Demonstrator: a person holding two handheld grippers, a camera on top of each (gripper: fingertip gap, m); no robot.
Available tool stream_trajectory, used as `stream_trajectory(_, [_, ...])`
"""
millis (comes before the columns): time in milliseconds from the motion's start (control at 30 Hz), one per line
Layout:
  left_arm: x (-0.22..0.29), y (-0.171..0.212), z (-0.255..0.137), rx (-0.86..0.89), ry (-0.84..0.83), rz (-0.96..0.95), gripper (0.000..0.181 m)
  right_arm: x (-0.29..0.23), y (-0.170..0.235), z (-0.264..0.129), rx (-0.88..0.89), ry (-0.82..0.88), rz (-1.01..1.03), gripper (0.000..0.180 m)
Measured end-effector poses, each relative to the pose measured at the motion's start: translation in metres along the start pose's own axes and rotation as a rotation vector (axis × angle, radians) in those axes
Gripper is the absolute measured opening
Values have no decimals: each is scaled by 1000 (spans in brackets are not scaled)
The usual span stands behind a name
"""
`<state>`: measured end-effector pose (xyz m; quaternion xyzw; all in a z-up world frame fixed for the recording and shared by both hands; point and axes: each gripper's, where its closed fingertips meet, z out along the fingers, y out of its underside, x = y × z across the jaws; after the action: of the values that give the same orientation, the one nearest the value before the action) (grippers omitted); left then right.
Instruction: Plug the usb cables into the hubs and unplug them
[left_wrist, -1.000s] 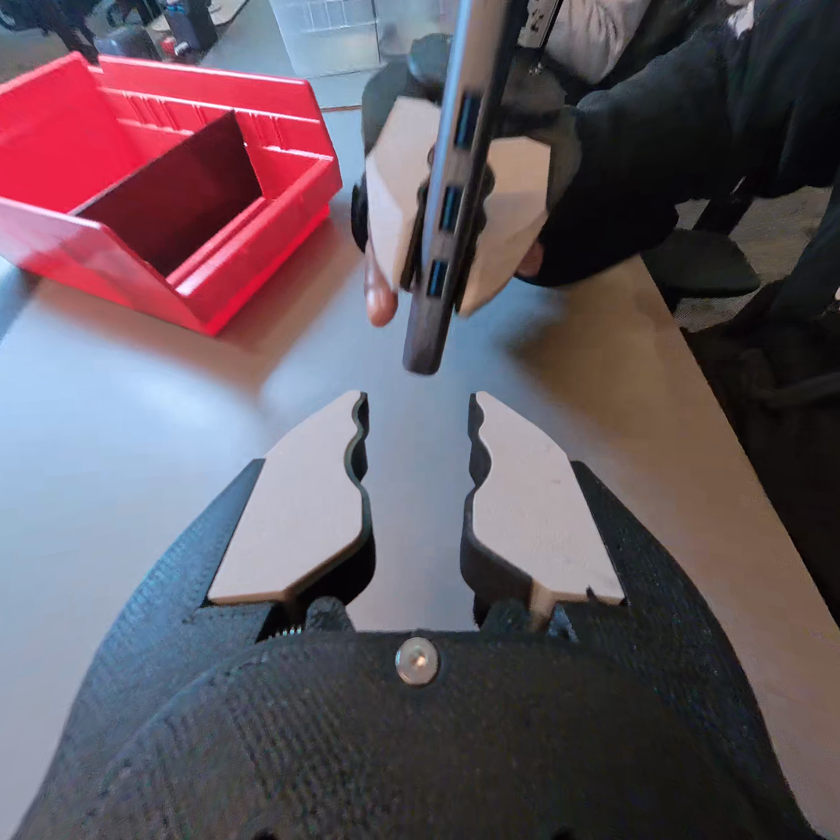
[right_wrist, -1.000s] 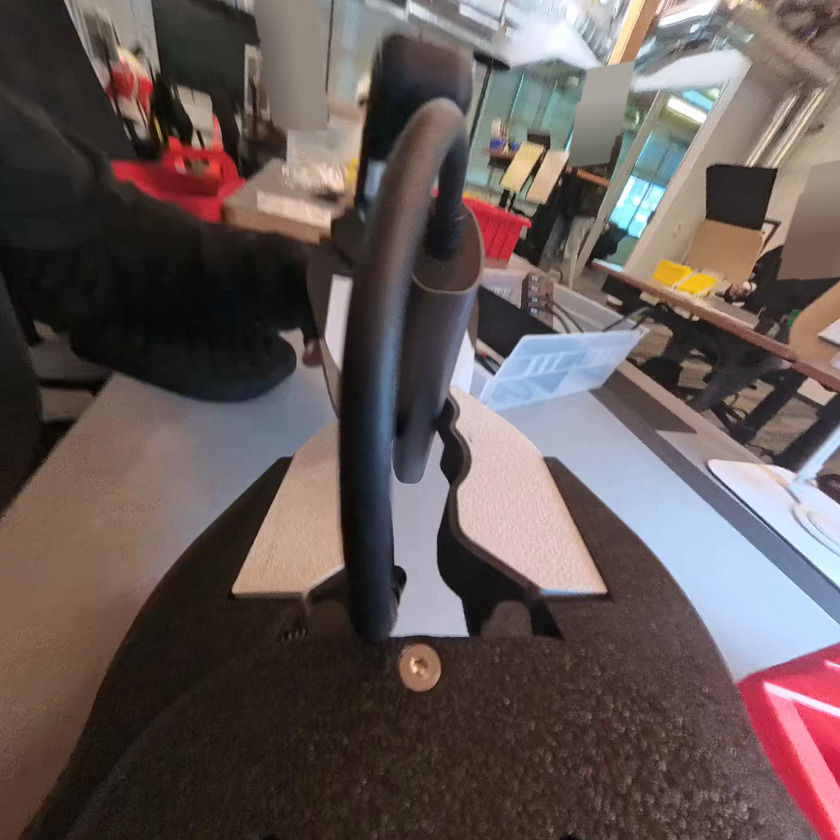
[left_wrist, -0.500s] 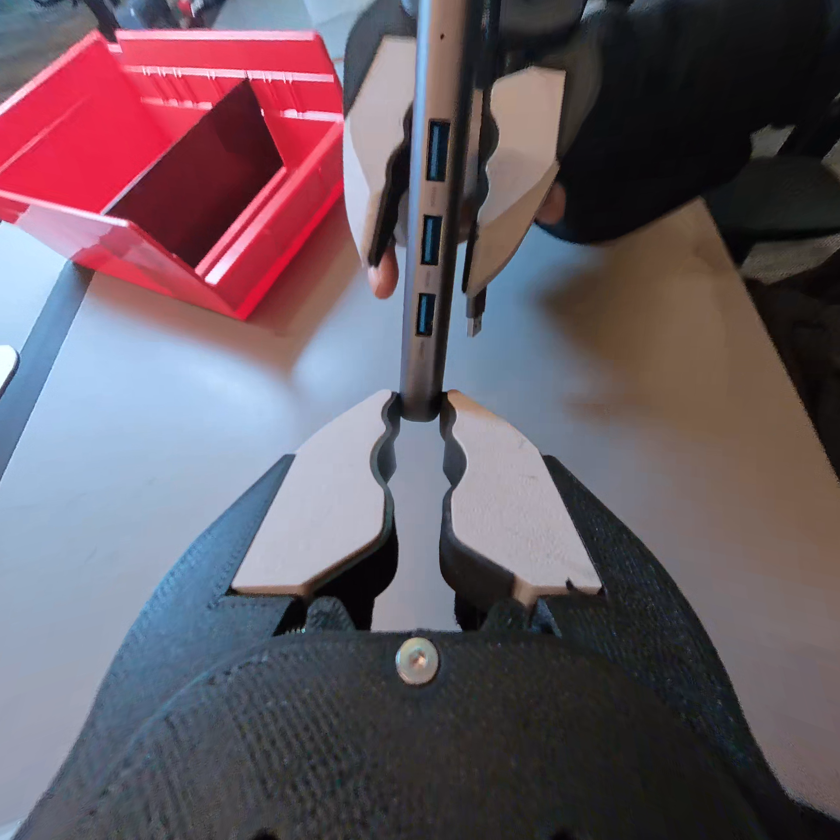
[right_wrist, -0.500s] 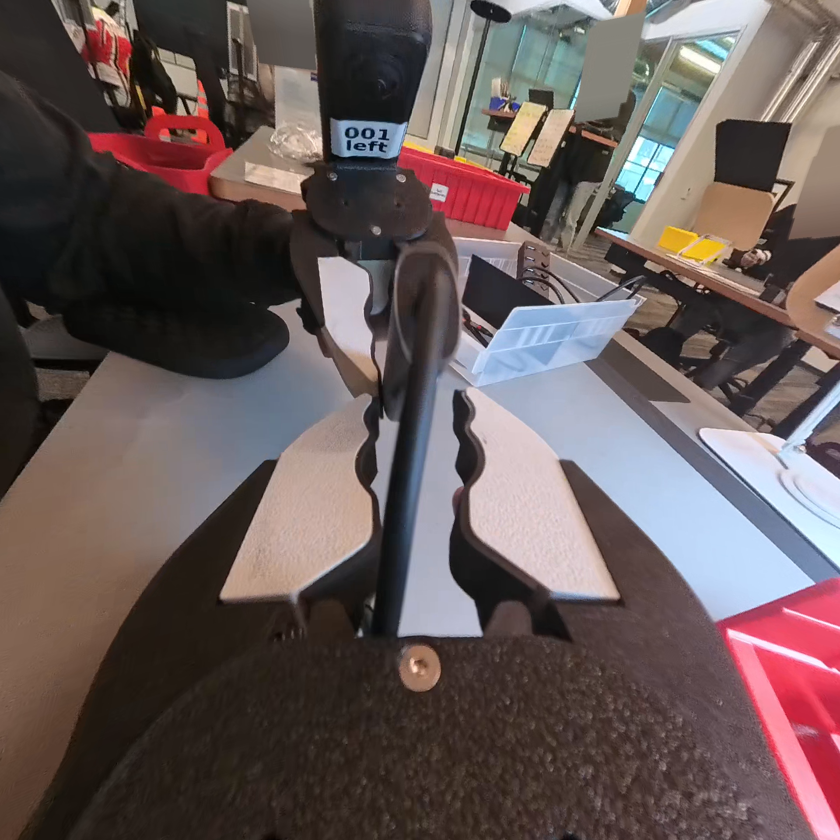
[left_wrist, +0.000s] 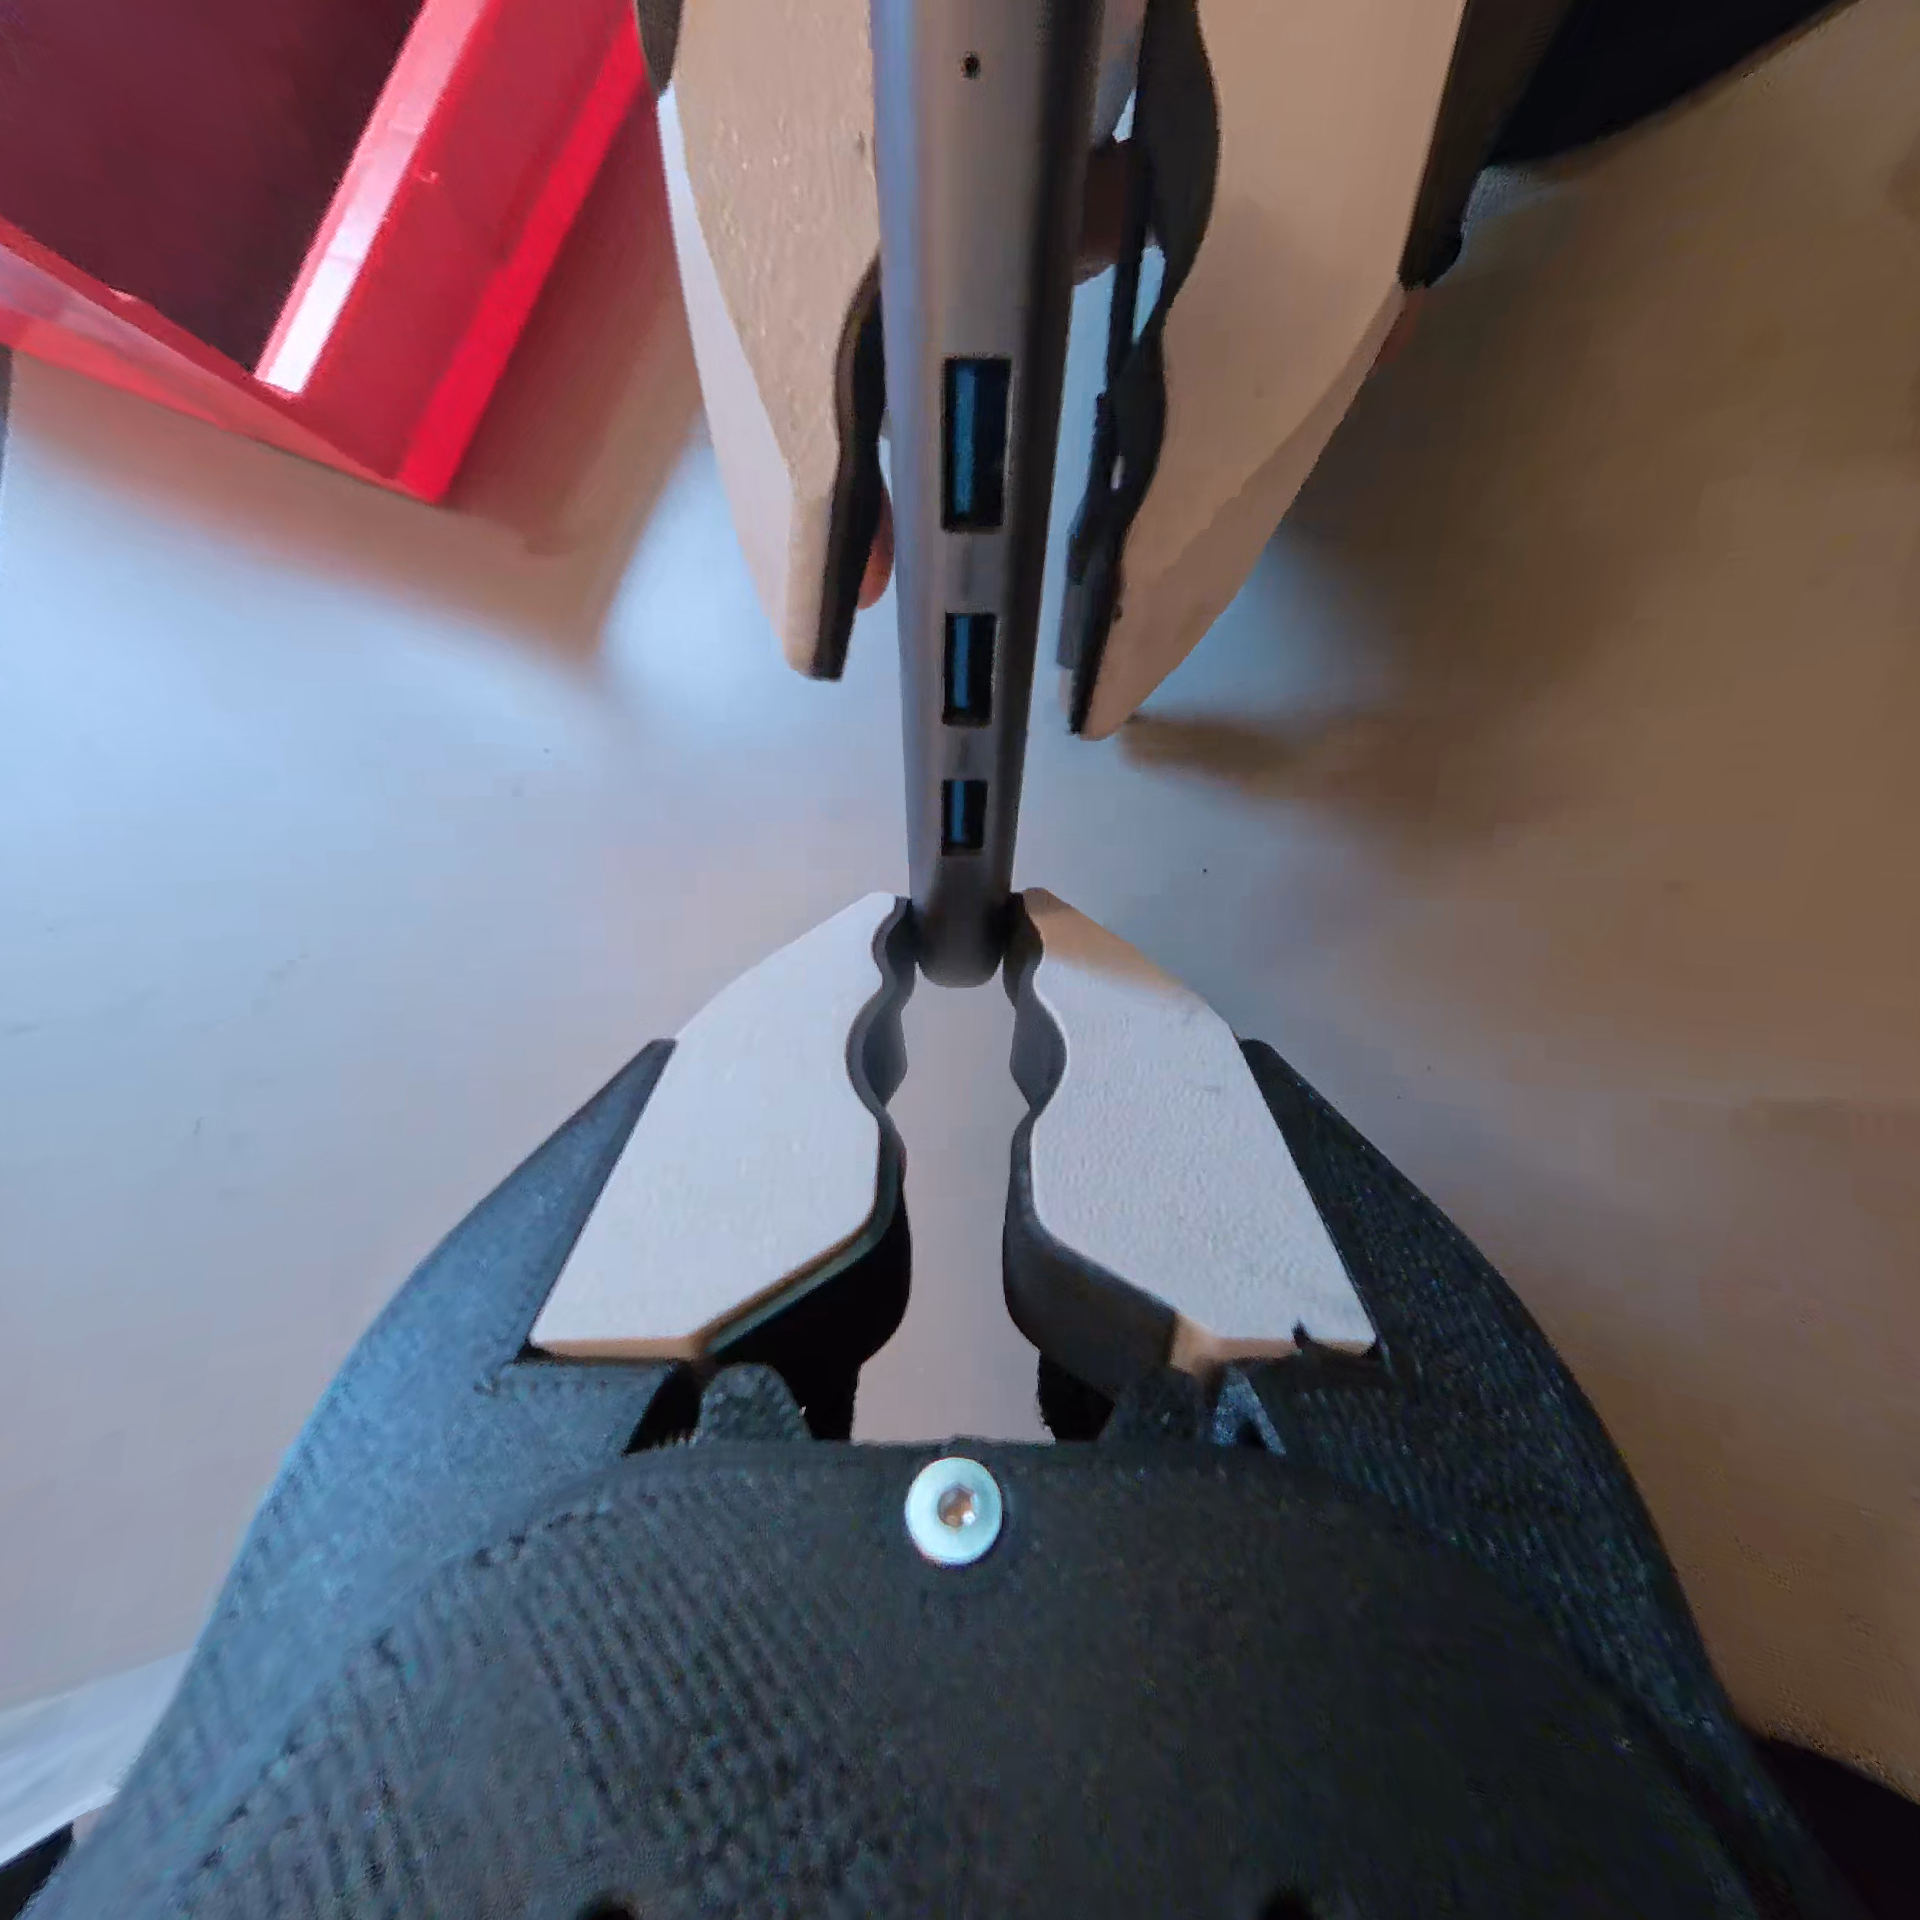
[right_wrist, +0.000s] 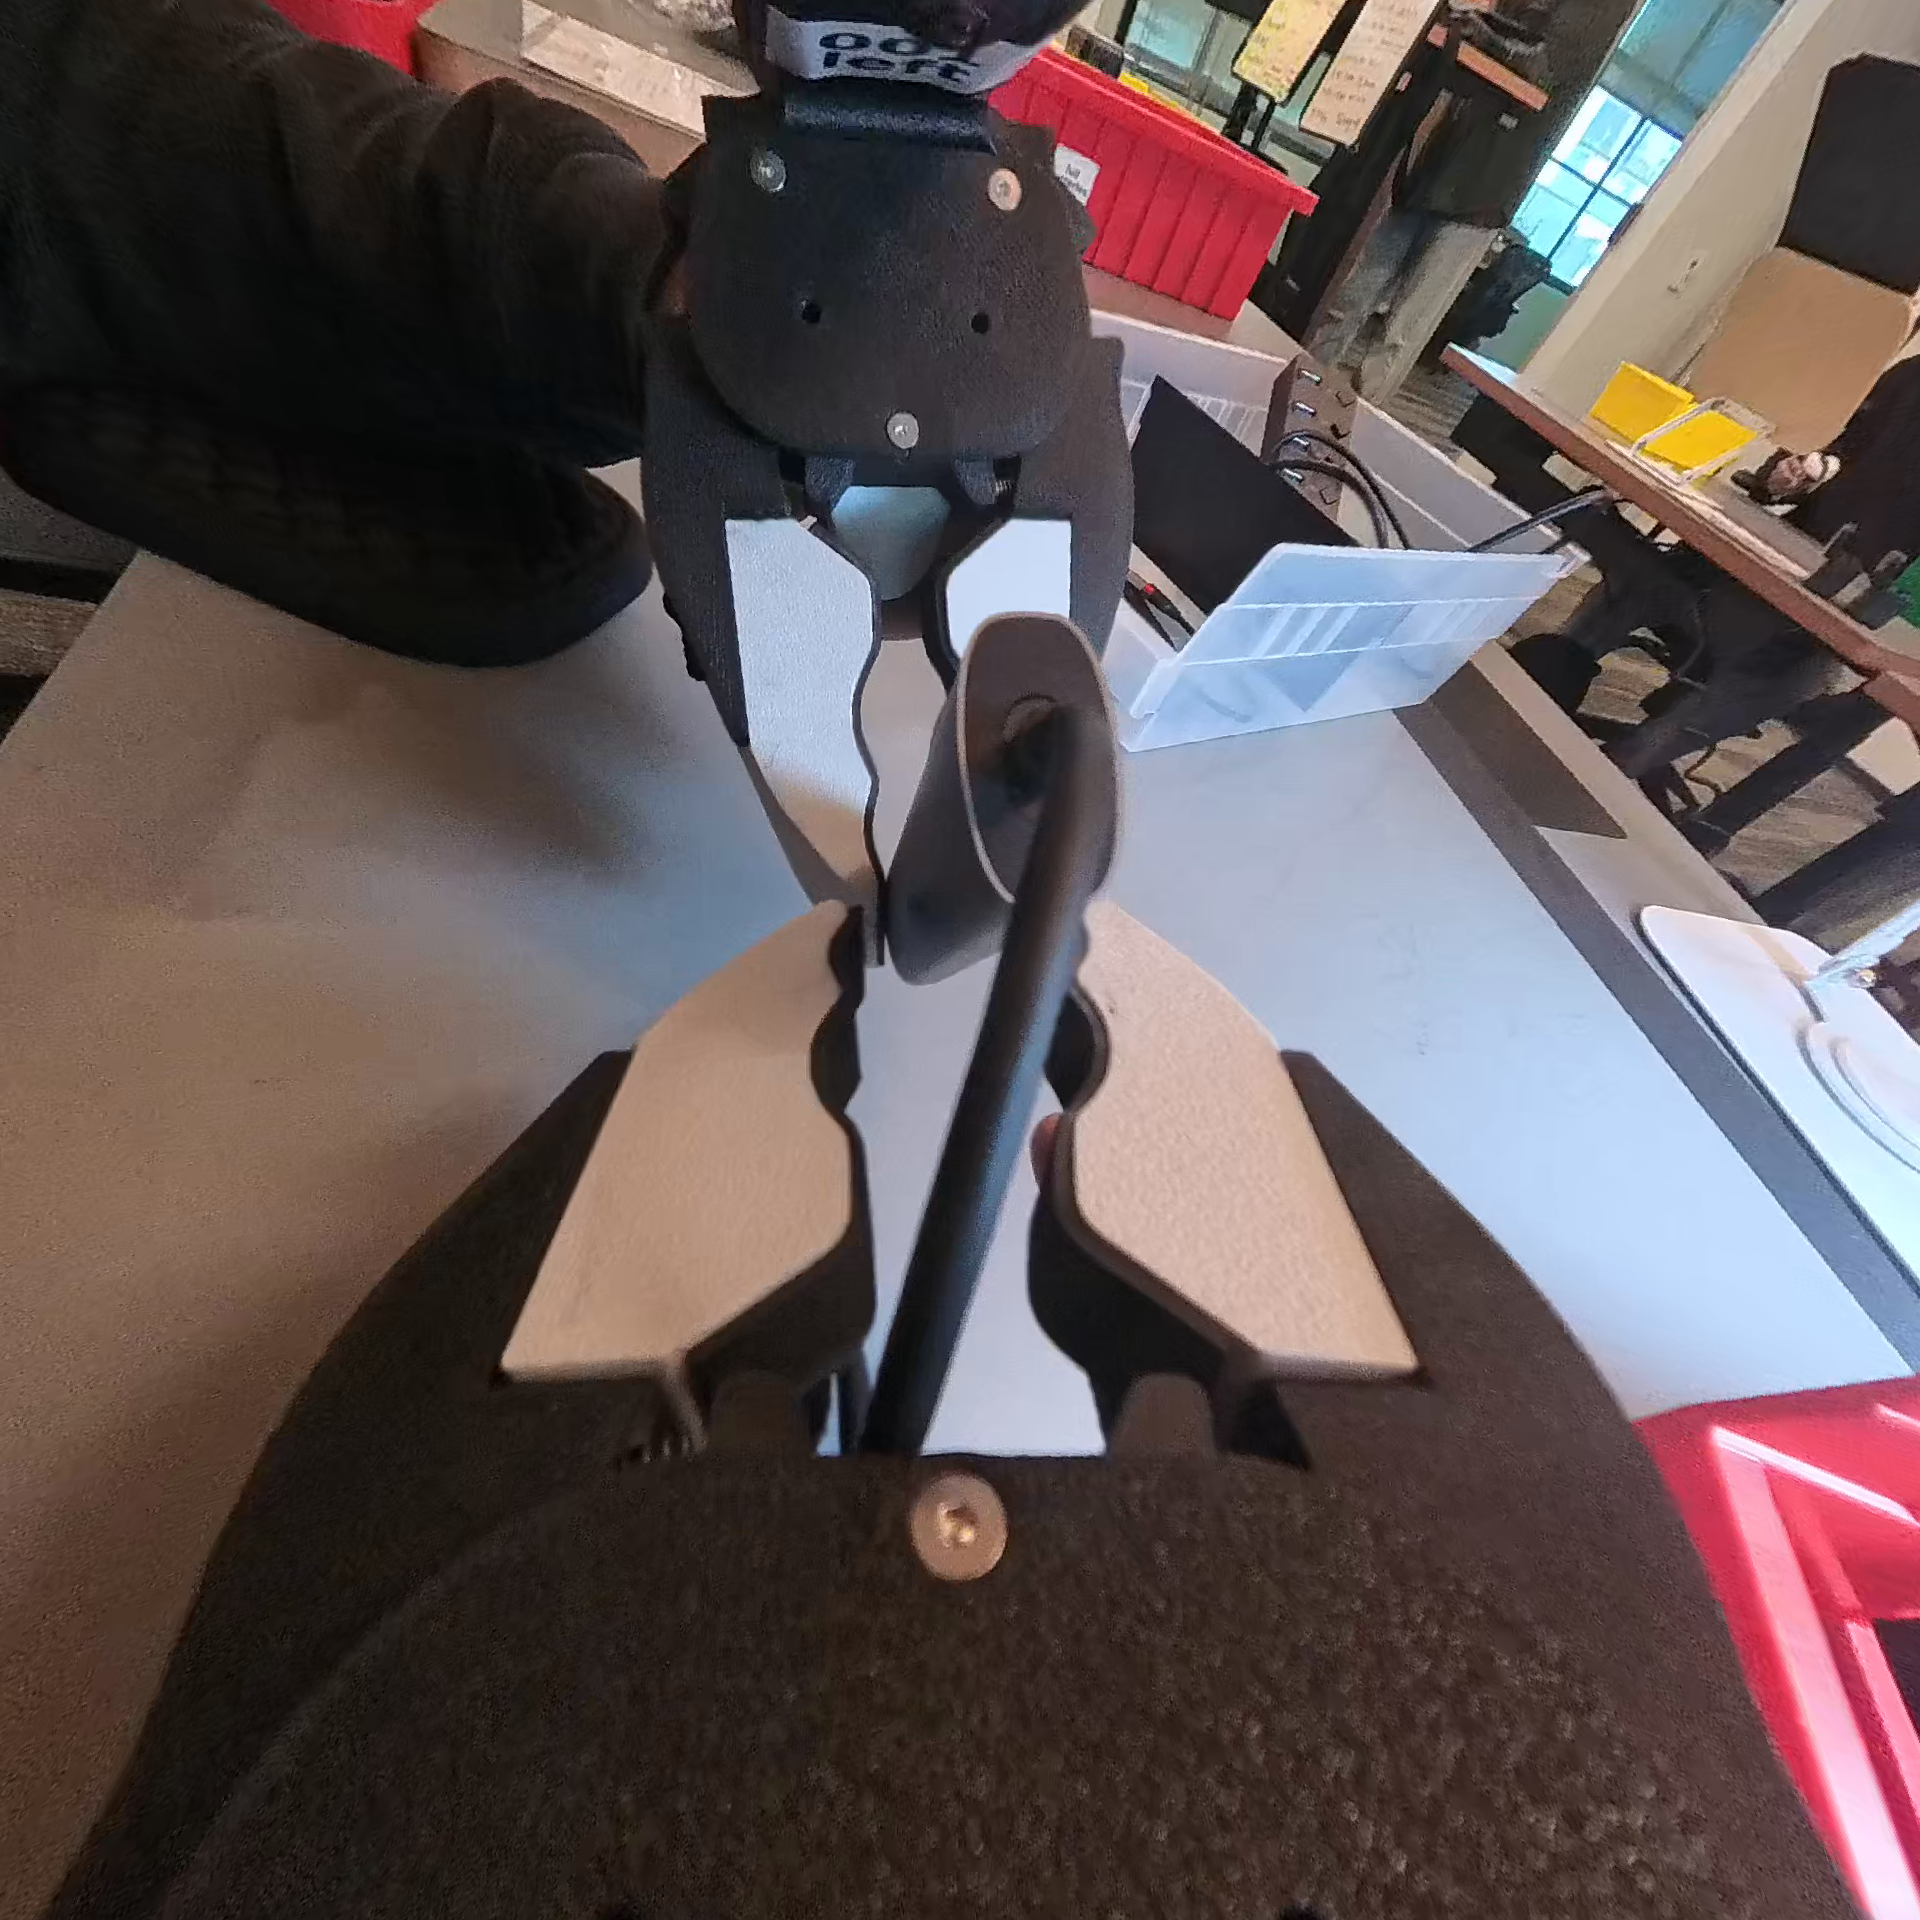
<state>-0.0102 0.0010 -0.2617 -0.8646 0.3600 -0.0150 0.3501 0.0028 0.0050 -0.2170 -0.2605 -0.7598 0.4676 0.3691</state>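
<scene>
Each claw (left_wrist: 958, 928) has a textured black body, pale wavy-edged fingers (left_wrist: 738, 1132) and a silver screw (left_wrist: 955, 1538).

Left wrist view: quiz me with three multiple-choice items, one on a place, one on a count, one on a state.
1. Where is the red bin? A upper left; B lower right; C centre.
2. How many blue ports show on the hub? A one; B three; C five.
3. The left tongs are: A wide open; B shut on the hub's end; C holding a cable.

Answers: 1 A, it fills the upper-left corner. 2 B, three lie in a row along its edge. 3 B, both tips press the hub's rounded end.
</scene>
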Motion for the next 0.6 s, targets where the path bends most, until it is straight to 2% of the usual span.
stream_trajectory(67, [2,0,1,-3,5,6,16,-3,1,1,8,-9,-9,20])
stream_trajectory(133, [3,-1,1,8,6,13,16,-5,0,1,15,-30,-2,17])
stream_trajectory(267, [2,-18,-12,198,67,-60,17,0,-14,-9,120,-36,49,16])
stream_trajectory(400, [-6,-34,-25,346,38,-82,36,1,-26,-15,186,-25,33,16])
stream_trajectory(433, [-5,-37,-25,363,35,-72,34,0,-27,-14,189,-18,19,16])
stream_trajectory(500, [3,-41,-24,372,45,-24,18,-1,-27,-15,193,-16,6,16])
stream_trajectory(600, [5,-38,-22,302,21,39,17,-4,-25,-14,182,-28,1,17])
